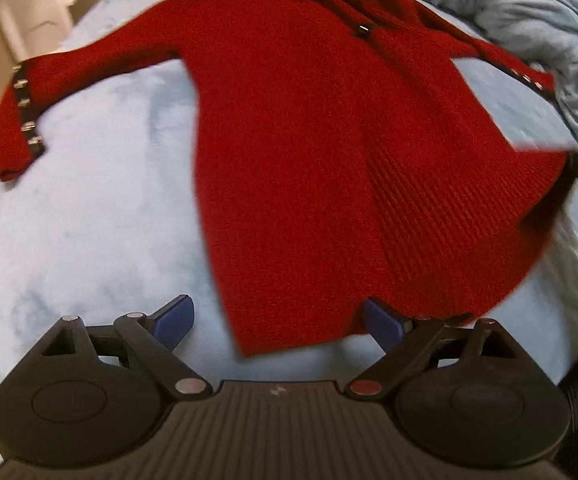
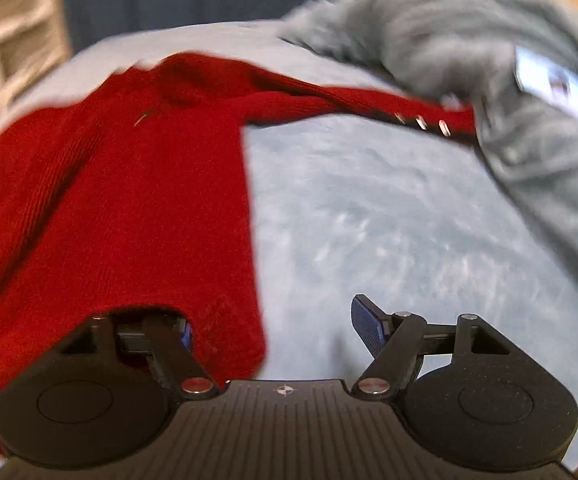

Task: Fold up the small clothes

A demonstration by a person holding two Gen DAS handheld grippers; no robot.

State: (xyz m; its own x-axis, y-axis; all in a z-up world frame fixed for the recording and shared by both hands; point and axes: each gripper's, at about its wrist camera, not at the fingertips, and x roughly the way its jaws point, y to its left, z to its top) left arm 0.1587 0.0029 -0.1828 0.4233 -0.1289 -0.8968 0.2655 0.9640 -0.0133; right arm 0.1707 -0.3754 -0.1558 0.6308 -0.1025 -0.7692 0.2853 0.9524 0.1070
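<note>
Showing both sleeves: left view only.

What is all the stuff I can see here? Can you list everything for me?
red knit sweater: one, red, spread flat on the bed, sleeves out to both sides
sleeve buttons: a row on each cuff, metallic on dark trim
bed cover: one, pale blue, under the sweater
grey blanket: one, grey, bunched at the far right
phone-like flat object: one, light, on the blanket
left gripper: black, blue pads, open over the hem
right gripper: black, blue pads, open at the hem's right corner
</note>
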